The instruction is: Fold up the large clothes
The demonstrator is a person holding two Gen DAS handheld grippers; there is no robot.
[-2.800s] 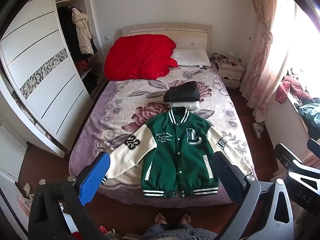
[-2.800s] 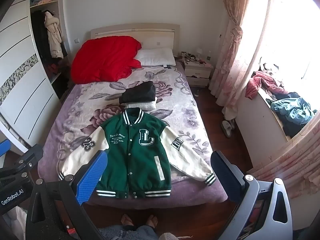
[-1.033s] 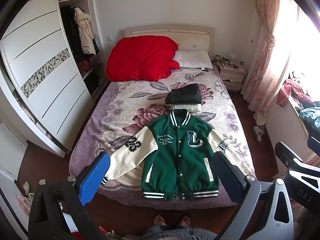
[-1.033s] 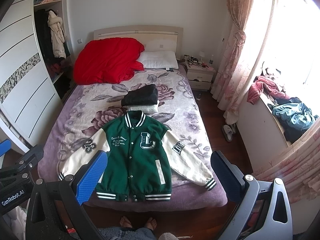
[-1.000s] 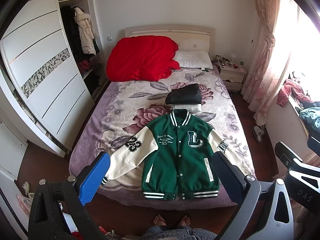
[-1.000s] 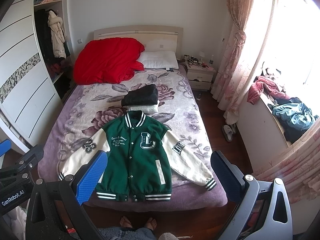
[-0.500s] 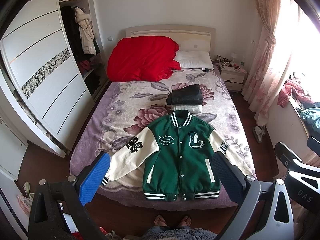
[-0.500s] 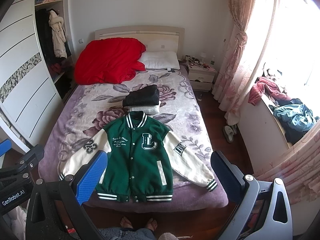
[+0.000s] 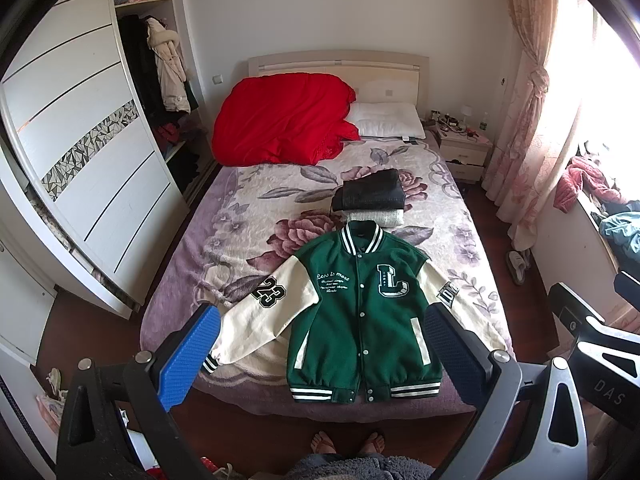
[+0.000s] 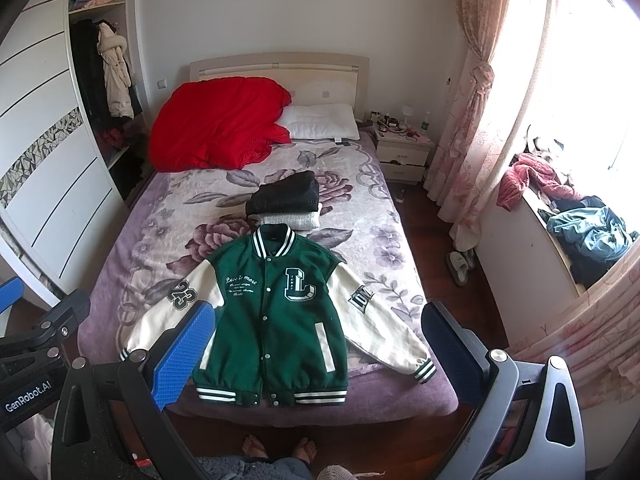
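Note:
A green varsity jacket [image 9: 362, 320] with cream sleeves lies flat, front up and buttoned, at the foot of the bed; it also shows in the right wrist view [image 10: 276, 312]. Its sleeves spread out to both sides. My left gripper [image 9: 320, 356] is open and empty, held high above the bed's foot end. My right gripper [image 10: 318, 352] is open and empty, also high above the foot end. Both are well clear of the jacket.
A stack of folded clothes [image 9: 370, 200] lies behind the jacket's collar. A red duvet [image 9: 280, 120] and white pillow [image 9: 388, 125] sit at the headboard. A wardrobe [image 9: 80, 152] stands left, a nightstand [image 9: 464, 148] and curtains [image 10: 480, 120] right. Bare feet [image 9: 346, 442] stand on the floor.
Both views have shifted slightly, with the bed and jacket sitting a little lower in frame. The jacket has not moved and both grippers stay open.

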